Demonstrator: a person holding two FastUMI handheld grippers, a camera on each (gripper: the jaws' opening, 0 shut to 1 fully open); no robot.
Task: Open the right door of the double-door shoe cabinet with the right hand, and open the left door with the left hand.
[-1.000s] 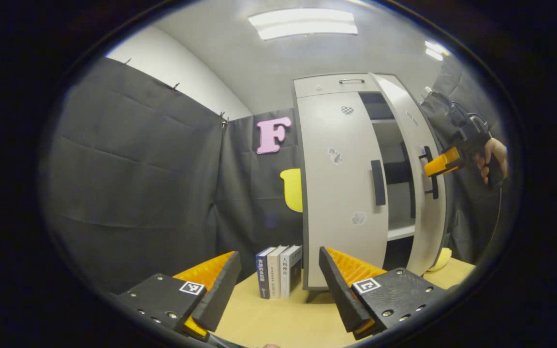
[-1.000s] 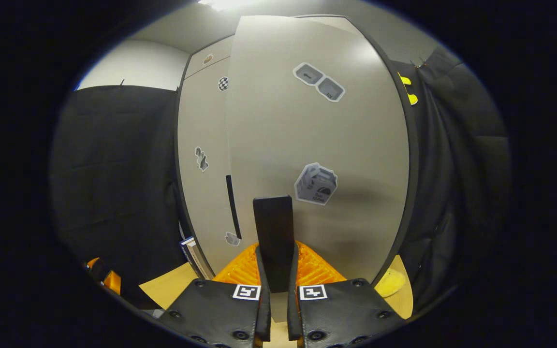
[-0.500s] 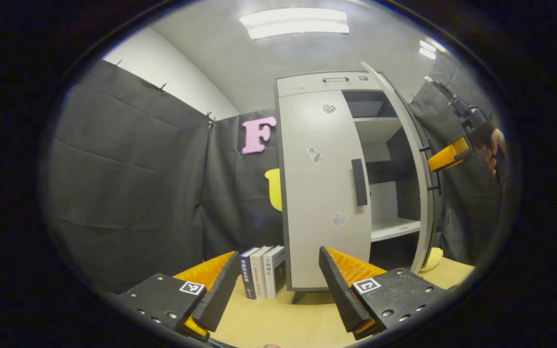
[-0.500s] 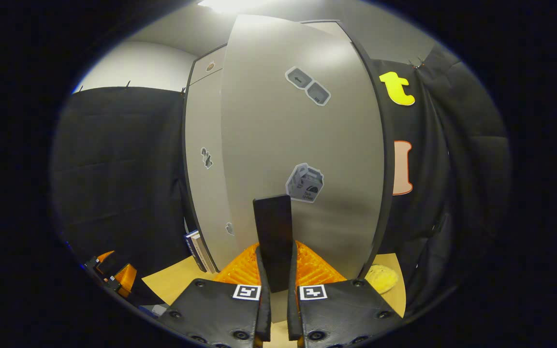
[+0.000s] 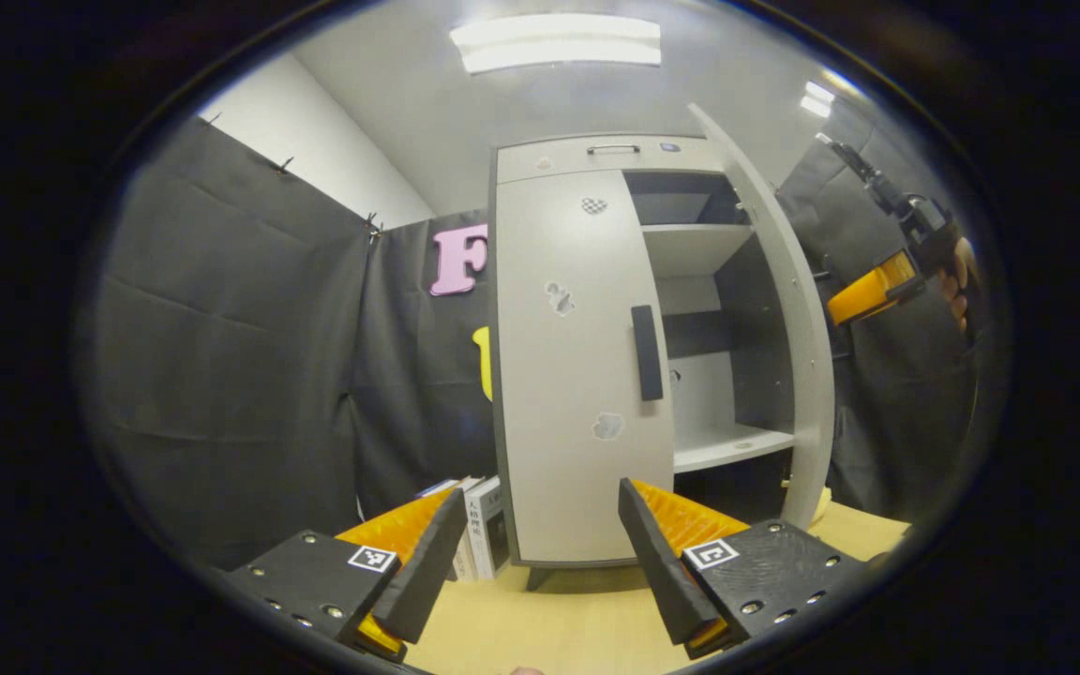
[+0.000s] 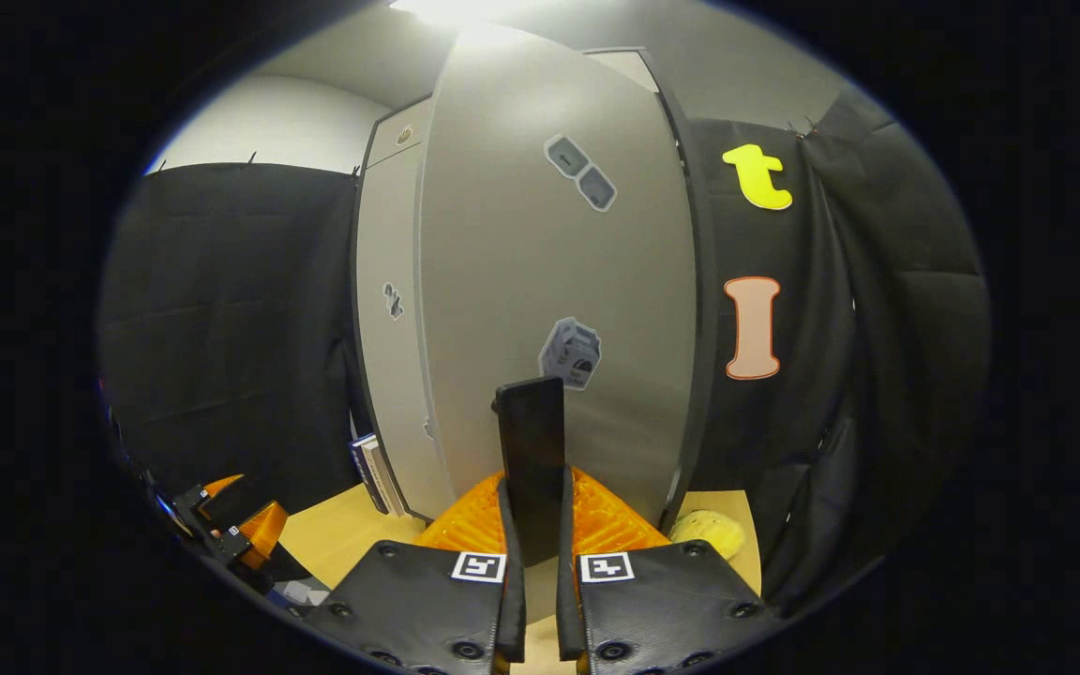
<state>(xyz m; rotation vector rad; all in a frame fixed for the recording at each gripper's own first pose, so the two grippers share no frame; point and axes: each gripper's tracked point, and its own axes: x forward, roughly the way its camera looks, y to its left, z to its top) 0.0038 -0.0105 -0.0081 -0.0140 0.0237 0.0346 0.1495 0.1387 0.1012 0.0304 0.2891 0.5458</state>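
1. In the right gripper view, the right tool sits at bottom centre, both fingers pinching the dark handle of the right door. The handle's lower end is hidden between the fingers.
2. That door's pale face carries stickers too small to read; it swings well out and covers the cabinet's inside in this view.
3. In the left gripper view, the shoe cabinet stands centre frame on the counter. The right door shows nearly edge-on, with bare shelves behind it.
4. The left door is shut, its dark handle untouched.
5. The left tool at the bottom is spread wide, holding nothing.
6. Books at the cabinet's lower left are partly hidden behind a finger.
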